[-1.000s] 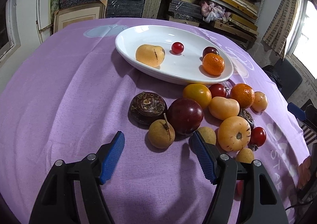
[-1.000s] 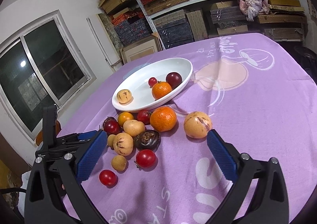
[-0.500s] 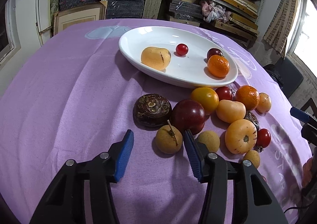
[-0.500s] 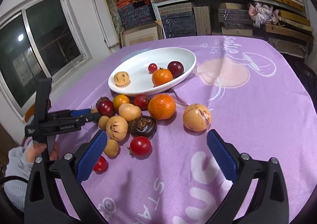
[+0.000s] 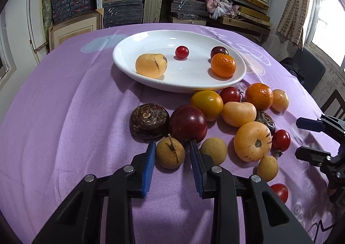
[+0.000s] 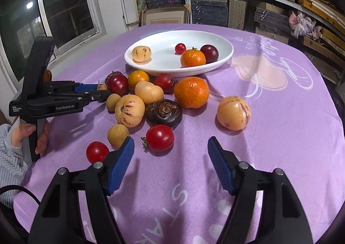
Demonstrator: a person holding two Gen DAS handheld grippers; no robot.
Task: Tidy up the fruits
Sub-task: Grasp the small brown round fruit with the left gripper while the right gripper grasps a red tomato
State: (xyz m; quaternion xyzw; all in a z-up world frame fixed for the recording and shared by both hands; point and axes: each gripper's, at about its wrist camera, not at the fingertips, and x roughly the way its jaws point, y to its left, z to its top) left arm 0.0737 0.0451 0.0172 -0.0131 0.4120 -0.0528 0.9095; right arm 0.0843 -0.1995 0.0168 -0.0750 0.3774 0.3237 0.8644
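As its blue pads have narrowed over the last second from a wide spread, the left gripper (image 5: 171, 153) now brackets the small brown stemmed fruit (image 5: 170, 152) at lower centre of the left wrist view. Both pads sit just beside its flanks; whether they press it yet, I cannot tell. The fruit rests on the purple cloth (image 5: 64, 114), touching the dark red plum (image 5: 187, 124) behind it, with a brown water chestnut (image 5: 149, 119) to that plum's left. A grasp looks imminent, the likely destination being the white plate (image 5: 129, 62) in the upper centre, which already holds four fruits. Over in the right wrist view, the right gripper (image 6: 170, 149) hangs wide open and empty, near a red tomato (image 6: 160, 137).
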